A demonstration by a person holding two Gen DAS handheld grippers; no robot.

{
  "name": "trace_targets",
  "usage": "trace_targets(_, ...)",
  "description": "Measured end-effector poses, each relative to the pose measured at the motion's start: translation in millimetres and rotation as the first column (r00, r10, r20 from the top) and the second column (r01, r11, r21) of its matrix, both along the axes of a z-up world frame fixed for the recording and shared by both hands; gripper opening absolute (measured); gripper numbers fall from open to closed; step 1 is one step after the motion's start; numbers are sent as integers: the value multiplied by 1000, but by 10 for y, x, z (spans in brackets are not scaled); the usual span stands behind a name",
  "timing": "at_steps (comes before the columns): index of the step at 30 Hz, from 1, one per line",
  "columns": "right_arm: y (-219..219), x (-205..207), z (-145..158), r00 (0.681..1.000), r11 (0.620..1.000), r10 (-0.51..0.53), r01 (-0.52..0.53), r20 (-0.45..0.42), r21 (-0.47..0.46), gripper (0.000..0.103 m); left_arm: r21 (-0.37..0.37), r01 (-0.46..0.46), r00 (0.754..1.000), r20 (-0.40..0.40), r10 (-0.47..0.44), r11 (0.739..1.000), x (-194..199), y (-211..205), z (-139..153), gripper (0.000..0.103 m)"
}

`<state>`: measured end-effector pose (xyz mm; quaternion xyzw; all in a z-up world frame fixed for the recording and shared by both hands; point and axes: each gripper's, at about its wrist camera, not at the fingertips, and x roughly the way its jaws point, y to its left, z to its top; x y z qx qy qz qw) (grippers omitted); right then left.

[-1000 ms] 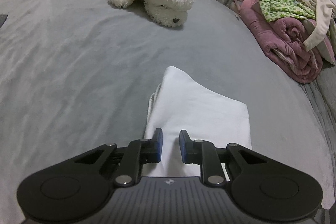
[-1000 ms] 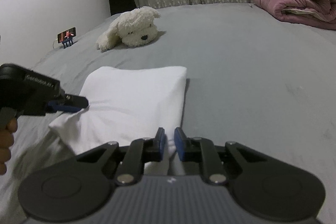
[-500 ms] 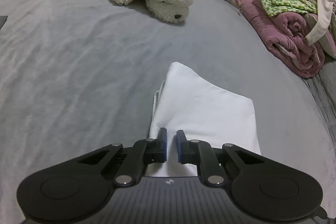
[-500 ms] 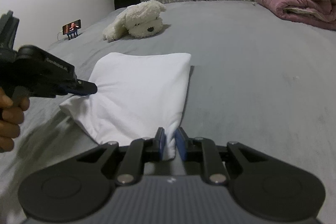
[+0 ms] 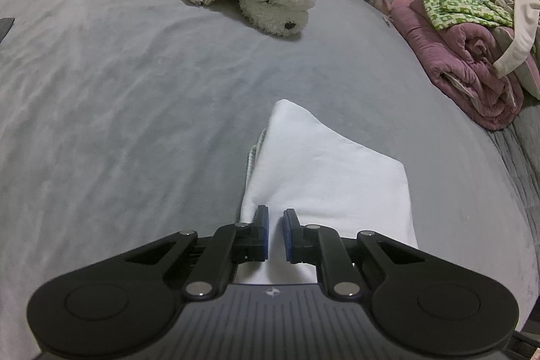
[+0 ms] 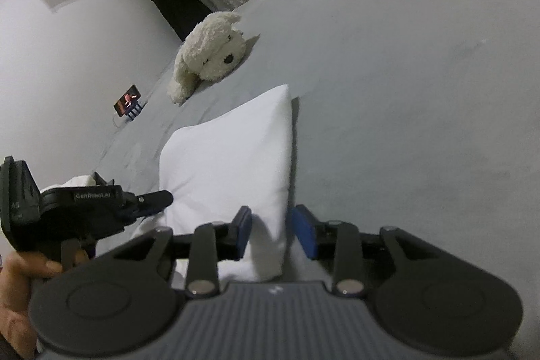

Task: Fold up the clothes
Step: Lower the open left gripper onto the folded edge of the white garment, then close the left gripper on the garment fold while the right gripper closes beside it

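From the left wrist view, the left claw (image 5: 274, 226) is nearly closed, pinching the near edge of the folded white cotton garment (image 5: 324, 164), which lies flat on the grey bed (image 5: 118, 110). A fluffy white toy dog (image 5: 249, 2) lies well beyond it.

From the right wrist view, the right claw (image 6: 271, 233) has just been opening; its blue pads stand apart either side of the garment's near corner without pressing it. With one corner freed while the left claw (image 6: 153, 203) holds on, any tug could drag the cloth and undo the fold.
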<state>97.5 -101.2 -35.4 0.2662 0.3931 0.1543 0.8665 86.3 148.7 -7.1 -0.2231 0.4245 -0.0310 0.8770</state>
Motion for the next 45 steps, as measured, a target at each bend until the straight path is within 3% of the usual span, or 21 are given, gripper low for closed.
trace_targets(4,25,134,-75,1000,998,4,-4,-13,62,30,-9,-2,1000,-2,2,1000,-3,12,-4,12)
trace_targets(9,-144,316,-185,998,976,-11,24,-59,216,29,-24,-5,1000,-7,5,1000,1,32,-5,12)
trace_targets(13,-139,490,-199,998,974,15,1,-69,228,30,-28,-6,1000,-12,6,1000,8,35,0,12)
trace_targets(17,-28,525,-170,999,984,35,-27,-41,176,29,-29,-6,1000,-13,5,1000,13,39,7,12)
trace_targets(21,8,463,-185,1000,989,11,-9,-10,146,16,-21,-1,1000,-12,0,1000,13,32,14,13)
trace_targets(23,3,438,-166,1000,989,-10,11,-8,148,14,-28,7,1000,-12,-7,1000,14,32,25,13)
trace_targets(34,7,206,356,998,1000,-17,19,64,-25,13,-159,80,996,-18,-84,984,14,-38,87,23)
trace_targets(40,-359,-57,577,999,988,-24,27,22,-151,13,-230,200,977,-26,-211,952,-20,-401,85,27)
trace_targets(45,-915,-409,628,996,975,-85,77,-29,-211,13,-206,244,966,-38,-257,947,-115,-711,115,36)
